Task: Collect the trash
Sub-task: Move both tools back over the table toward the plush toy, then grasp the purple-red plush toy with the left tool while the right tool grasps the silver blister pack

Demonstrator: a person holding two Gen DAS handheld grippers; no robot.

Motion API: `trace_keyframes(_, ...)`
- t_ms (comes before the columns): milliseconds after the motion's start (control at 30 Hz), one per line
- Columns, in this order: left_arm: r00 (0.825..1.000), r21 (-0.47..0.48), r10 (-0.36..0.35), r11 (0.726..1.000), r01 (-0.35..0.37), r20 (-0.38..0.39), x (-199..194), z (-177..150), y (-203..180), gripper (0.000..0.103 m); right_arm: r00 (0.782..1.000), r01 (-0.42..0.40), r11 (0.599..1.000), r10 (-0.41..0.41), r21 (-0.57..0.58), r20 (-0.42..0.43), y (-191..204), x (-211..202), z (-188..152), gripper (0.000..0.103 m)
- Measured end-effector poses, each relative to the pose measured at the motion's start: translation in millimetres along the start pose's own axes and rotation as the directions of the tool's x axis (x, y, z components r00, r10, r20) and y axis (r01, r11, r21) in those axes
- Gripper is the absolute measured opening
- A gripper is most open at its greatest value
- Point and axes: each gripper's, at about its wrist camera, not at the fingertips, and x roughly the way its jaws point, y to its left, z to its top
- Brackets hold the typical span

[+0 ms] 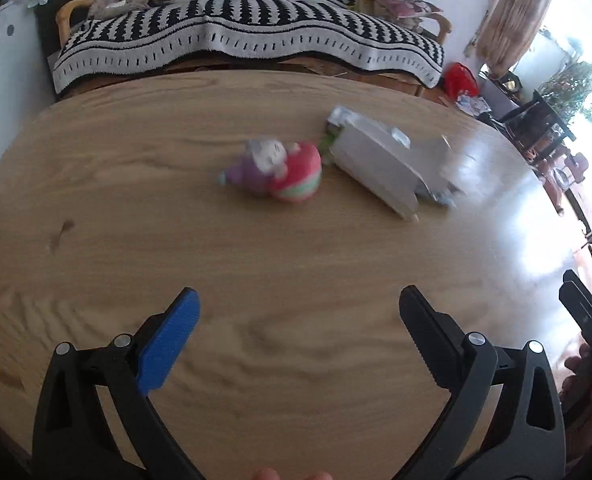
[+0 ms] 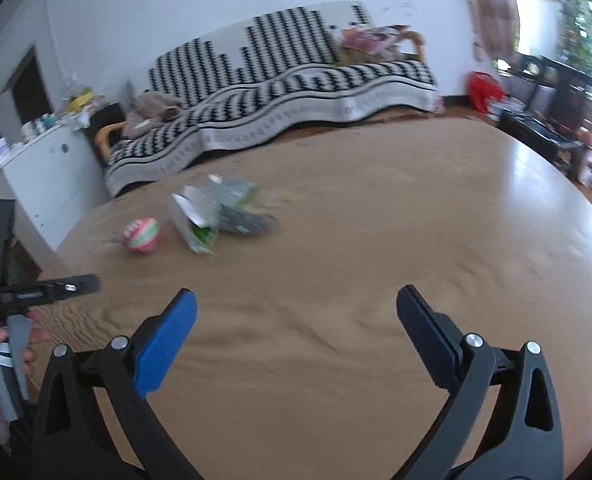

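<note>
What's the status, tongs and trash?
Left tongs open, empty; right tongs open, empty. Torn carton and wrappers untouched mid-table. Striped ball beside carton; path clear.

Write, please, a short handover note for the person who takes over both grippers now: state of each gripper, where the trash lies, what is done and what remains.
Left gripper: open, empty, above the near part of the wooden table.
Right gripper: open, empty, also above the table.
Trash: a torn silver wrapper with green print lies on the far half of the table, a second crumpled silver piece against it. A pink-and-green striped ball lies just beside them; in the left view something purple and white lies against the ball, too blurred to identify.
Done: nothing picked up yet.
Left: grasp each wrapper and carry it away. No bin is visible.
</note>
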Motion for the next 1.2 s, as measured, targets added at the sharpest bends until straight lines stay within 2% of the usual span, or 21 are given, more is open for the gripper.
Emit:
trace_keyframes(133,1.000,-0.003,-0.002,1.000,0.002,0.006,21,26,-2,0.097,0.999,-0.047,0.998,0.048,-0.045,0.008,28,34,32,0.097)
trace_keyframes(267,1.000,-0.026,-0.002,1.000,0.002,-0.009,48,44,4,0.097,1.000,0.009,0.992,-0.010,-0.127,-0.006,39,65,51,0.097)
trace_keyframes(400,0.999,-0.033,0.038,0.999,-0.039,-0.021,70,50,14,0.097,0.995,0.024,0.977,-0.043,-0.214,-0.088,24,100,52,0.097)
trace_keyframes(567,0.999,-0.043,0.019,0.999,-0.021,-0.029,84,54,17,0.097,0.986,-0.067,0.963,0.023,-0.262,-0.167,7,146,56,0.097)
trace_keyframes(700,1.000,-0.021,0.024,0.999,-0.024,-0.011,91,61,12,0.097,0.973,-0.137,0.946,0.073,-0.294,-0.220,10,175,64,0.097)
trace_keyframes(767,0.999,-0.004,0.032,0.999,-0.032,0.006,94,63,11,0.097,0.971,-0.157,0.944,0.094,-0.290,-0.220,13,181,71,0.096)
trace_keyframes(833,0.999,-0.009,0.032,0.999,-0.031,0.033,95,63,13,0.097,0.967,-0.183,0.937,0.116,-0.297,-0.228,16,188,77,0.090)
trace_keyframes(900,0.998,-0.021,0.038,0.999,-0.037,0.054,94,63,16,0.096,0.956,-0.217,0.927,0.139,-0.305,-0.260,20,195,77,0.064)
trace_keyframes(933,0.997,-0.021,0.045,0.999,-0.044,0.059,93,63,17,0.094,0.952,-0.225,0.924,0.141,-0.309,-0.272,22,198,78,0.060)
trace_keyframes(1000,0.994,0.004,0.075,0.997,-0.076,0.077,92,62,17,0.080,0.949,-0.225,0.921,0.134,-0.319,-0.284,26,200,76,0.043)
trace_keyframes(1067,0.994,0.024,0.058,0.998,-0.060,0.092,91,60,17,0.076,0.951,-0.213,0.929,0.126,-0.303,-0.281,25,198,75,0.028)
trace_keyframes(1100,0.994,0.030,0.050,0.998,-0.053,0.096,90,60,17,0.071,0.953,-0.199,0.938,0.119,-0.284,-0.277,25,197,74,0.022)
trace_keyframes(1200,0.994,0.062,0.034,0.997,-0.040,0.100,87,56,14,0.066,0.956,-0.167,0.960,0.103,-0.225,-0.274,19,195,70,0.013)
